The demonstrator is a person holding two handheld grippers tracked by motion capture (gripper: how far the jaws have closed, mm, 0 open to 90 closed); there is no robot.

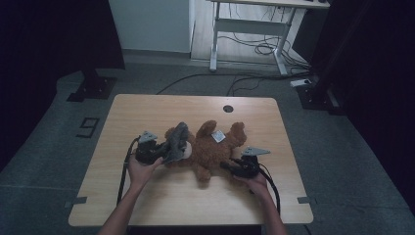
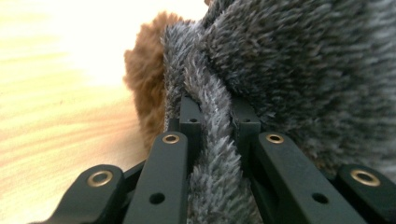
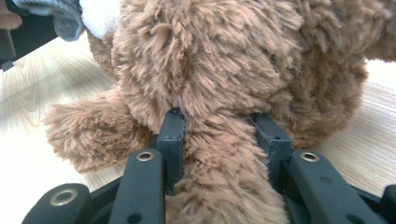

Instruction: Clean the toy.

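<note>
Brown plush and grey fleece are meeting at the middle of the wooden table point(image 1: 147, 196), where a person is working a teddy bear point(image 1: 210, 152) with two hand-held grippers. The bear is lying flat, its long axis running across the table with the head toward the person's left and the legs toward the right. The left gripper point(image 2: 212, 116) is pinching a fold of the grey fleece garment point(image 2: 299, 70), which is sitting bunched over the bear's head end point(image 1: 176, 142). The right gripper point(image 3: 222, 128) is clamping a brown limb at the bear's lower body, the jaws pressing into the fur on both sides. Seen from the high view, the left gripper point(image 1: 159, 154) is lying just beside the head, nearer the garment; the right gripper point(image 1: 230, 166) is anchoring the opposite end. Any pull on the fleece would likely be running along the bear's length, toward the right hand point(image 1: 257, 183).
</note>
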